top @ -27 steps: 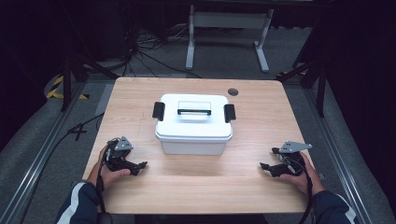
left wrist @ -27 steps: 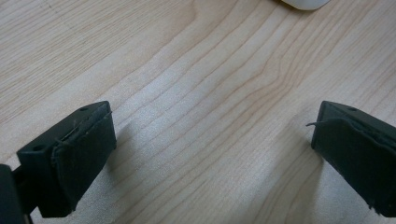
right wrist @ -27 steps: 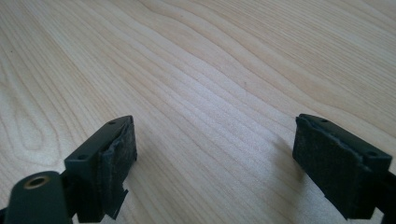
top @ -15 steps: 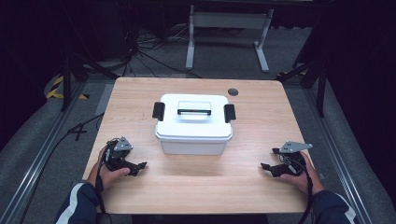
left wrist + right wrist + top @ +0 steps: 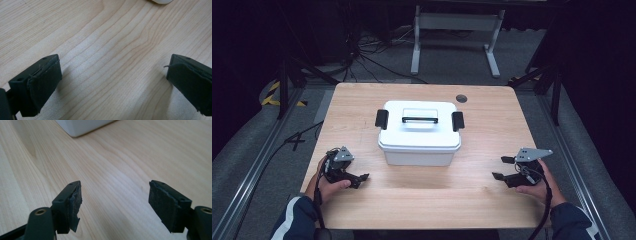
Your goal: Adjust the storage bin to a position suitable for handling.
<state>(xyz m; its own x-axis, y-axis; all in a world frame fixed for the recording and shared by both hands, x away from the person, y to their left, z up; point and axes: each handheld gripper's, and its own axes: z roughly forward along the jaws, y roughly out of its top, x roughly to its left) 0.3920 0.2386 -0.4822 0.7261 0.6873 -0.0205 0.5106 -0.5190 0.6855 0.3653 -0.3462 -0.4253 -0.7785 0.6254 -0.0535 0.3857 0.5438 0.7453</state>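
- The person's left hand (image 5: pixel 328 181) holds the left gripper (image 5: pixel 357 179) low on the near left part of the wooden table (image 5: pixel 422 195); its jaws stand wide apart with bare wood between them, as the left gripper view (image 5: pixel 113 75) shows.
- The right hand (image 5: pixel 539 182) holds the right gripper (image 5: pixel 501 168) on the near right part of the table; its jaws are also spread apart over bare wood (image 5: pixel 115 195), gripping nothing.
- Both grippers point inward toward the table's middle, well apart from each other, with an open stretch of tabletop between them.
- The white lidded box (image 5: pixel 419 134) sits near the table's centre, beyond and between the two grippers, touching neither. A sliver of it shows at the top of the left gripper view (image 5: pixel 161 1), and a lower corner shows in the right gripper view (image 5: pixel 80 126).
- The box's long axis runs left to right across the table. A black latch (image 5: pixel 382 119) sits at its left end and another black latch (image 5: pixel 457 121) at its right end; a dark handle (image 5: pixel 419 119) lies along the lid.
- Bare wood surrounds the box on all sides, with margin to every table edge.
- A small dark round hole (image 5: pixel 461 98) lies in the far right part of the table.
- Beyond the table, a grey metal frame (image 5: pixel 454 22) stands on the dark floor.
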